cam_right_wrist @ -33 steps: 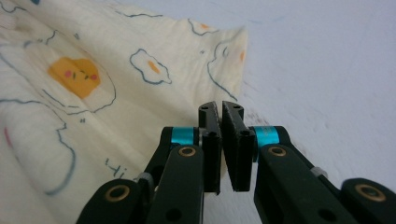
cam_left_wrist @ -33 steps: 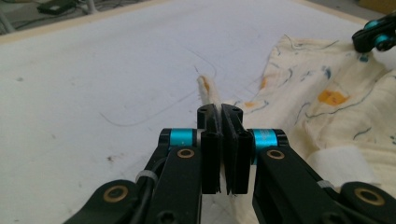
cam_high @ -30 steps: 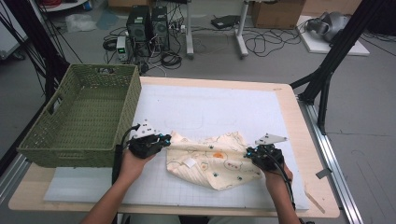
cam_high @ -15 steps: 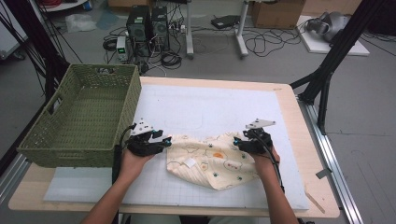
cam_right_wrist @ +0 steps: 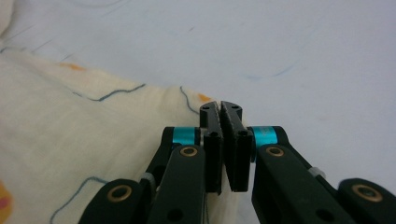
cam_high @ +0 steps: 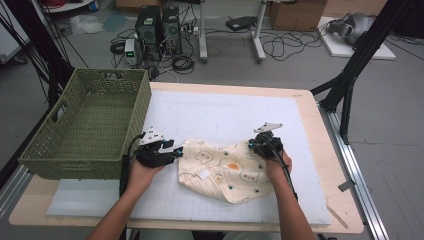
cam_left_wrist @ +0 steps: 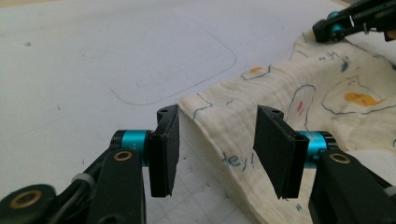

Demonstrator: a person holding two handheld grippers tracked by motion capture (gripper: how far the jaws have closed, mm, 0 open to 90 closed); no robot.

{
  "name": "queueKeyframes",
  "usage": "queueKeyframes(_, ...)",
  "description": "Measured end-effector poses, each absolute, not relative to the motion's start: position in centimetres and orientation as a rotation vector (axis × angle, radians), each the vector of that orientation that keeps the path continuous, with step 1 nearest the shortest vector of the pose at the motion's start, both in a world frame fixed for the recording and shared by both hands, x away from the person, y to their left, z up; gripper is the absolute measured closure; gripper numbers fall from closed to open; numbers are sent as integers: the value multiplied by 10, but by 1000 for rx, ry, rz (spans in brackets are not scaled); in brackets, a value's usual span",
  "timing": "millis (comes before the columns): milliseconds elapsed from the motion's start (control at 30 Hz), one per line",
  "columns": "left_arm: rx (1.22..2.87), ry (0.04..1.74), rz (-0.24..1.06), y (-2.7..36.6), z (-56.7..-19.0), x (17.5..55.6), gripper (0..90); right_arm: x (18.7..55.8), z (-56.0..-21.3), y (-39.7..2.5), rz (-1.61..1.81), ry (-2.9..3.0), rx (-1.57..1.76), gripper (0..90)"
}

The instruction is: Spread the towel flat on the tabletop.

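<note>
Two hands come in from the near edge of the desk, each holding tongs at one end of a cream cloth printed with small drawings. The left tongs stand wide open, their jaws on either side of the cloth's near left corner without closing on it. The right tongs are pressed together on the cloth's right corner, a thin fold of fabric caught between the jaws. The cloth lies rumpled on a white mat at the middle of the desk, between the two tongs. Farther left, a green woven basket sits at the desk's left edge, just beside the left hand.
</note>
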State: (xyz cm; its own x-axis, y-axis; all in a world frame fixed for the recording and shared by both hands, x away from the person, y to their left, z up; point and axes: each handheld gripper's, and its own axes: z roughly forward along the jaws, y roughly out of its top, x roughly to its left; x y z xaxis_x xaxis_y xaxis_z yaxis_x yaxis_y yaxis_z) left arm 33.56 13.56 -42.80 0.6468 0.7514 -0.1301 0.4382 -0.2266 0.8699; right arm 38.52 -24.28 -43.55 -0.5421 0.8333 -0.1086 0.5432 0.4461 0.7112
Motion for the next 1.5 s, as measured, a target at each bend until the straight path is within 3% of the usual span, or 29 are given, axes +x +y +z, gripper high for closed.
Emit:
queueKeyframes(333, 1869, 949, 377, 135, -428, 335, 495, 393, -425, -264, 813, 2066, 1271, 863)
queueKeyframes(700, 1794, 965, 306, 131, -425, 344, 492, 362, -414, -276, 1010, 2061, 1220, 490)
queueKeyframes(833, 1817, 967, 233, 117, -426, 354, 457, 345, -415, -288, 1062, 2050, 1218, 451)
queueKeyframes(1067, 1934, 1010, 234, 93, -446, 365, 421, 328, -429, -299, 1053, 2115, 1229, 413)
queueKeyframes(1167, 1995, 973, 274, 85, -451, 364, 454, 327, -432, -300, 1049, 2139, 1227, 411)
queueKeyframes(1233, 2026, 954, 324, 82, -451, 364, 523, 326, -433, -300, 1055, 2142, 1233, 405)
queueKeyframes(1367, 2073, 891, 343, 82, -449, 364, 847, 326, -436, -299, 1045, 2159, 1227, 405)
queueKeyframes(1433, 2090, 881, 427, 83, -446, 366, 866, 327, -438, -297, 1042, 2177, 1229, 406)
queueKeyframes(1500, 2007, 910, 450, 89, -439, 370, 868, 327, -439, -295, 1035, 2186, 1229, 409)
